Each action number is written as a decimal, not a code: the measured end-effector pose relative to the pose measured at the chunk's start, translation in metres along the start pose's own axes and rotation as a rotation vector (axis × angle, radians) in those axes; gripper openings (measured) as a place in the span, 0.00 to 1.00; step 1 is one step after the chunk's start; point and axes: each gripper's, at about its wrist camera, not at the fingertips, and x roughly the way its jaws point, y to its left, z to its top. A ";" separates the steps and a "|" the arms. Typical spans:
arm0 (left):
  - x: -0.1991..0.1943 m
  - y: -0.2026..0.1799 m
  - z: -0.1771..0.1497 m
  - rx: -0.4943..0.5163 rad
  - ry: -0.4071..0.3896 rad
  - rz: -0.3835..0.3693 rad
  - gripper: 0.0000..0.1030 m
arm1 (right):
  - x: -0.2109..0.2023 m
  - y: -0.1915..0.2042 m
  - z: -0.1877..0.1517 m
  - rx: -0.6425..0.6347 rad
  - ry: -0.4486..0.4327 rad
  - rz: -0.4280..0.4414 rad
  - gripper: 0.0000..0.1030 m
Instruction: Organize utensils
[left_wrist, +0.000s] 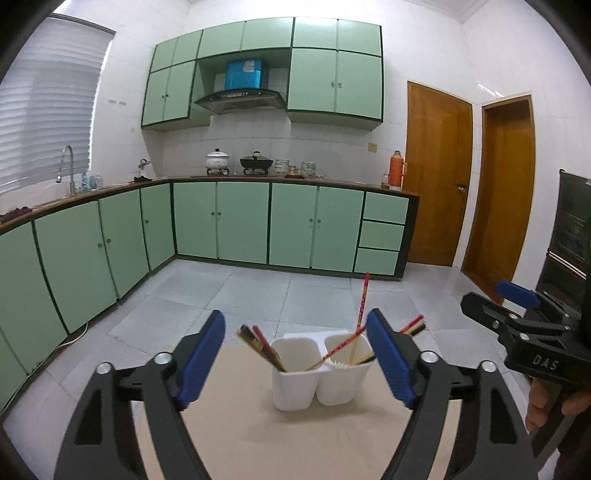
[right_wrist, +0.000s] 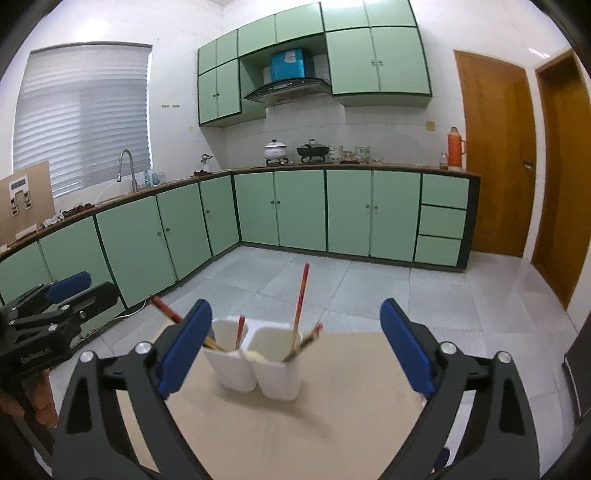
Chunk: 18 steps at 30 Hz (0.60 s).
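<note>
The beige surface (left_wrist: 258, 435) carried a white two-compartment holder (left_wrist: 319, 369) near its far edge, with grey floor tiles beyond. In the holder's left compartment, dark-tipped chopsticks (left_wrist: 258, 343) leaned out to the left. In its right compartment, one red-patterned chopstick (left_wrist: 362, 299) stood nearly upright and others (left_wrist: 412, 326) slanted out to the right. The left hand-held gripper (left_wrist: 295, 360) was spread wide, holding nothing, its blue pads (left_wrist: 201, 356) flanking the holder without touching it. The right hand-held gripper (right_wrist: 295, 350) was likewise wide and empty, on the near side of the holder. Only the right wrist view showed bare surface right of the holder (right_wrist: 258, 360); only the left wrist view showed a dark cabinet (left_wrist: 572, 236) far right of it.
</note>
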 end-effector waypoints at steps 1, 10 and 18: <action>-0.006 -0.001 -0.003 0.000 -0.003 0.007 0.81 | -0.004 -0.001 -0.002 0.005 0.006 0.004 0.90; -0.047 -0.013 -0.018 0.014 -0.003 0.033 0.91 | -0.048 0.007 -0.021 -0.009 0.013 0.015 0.95; -0.077 -0.024 -0.027 0.046 -0.023 0.050 0.93 | -0.073 0.012 -0.028 -0.028 0.000 0.031 0.95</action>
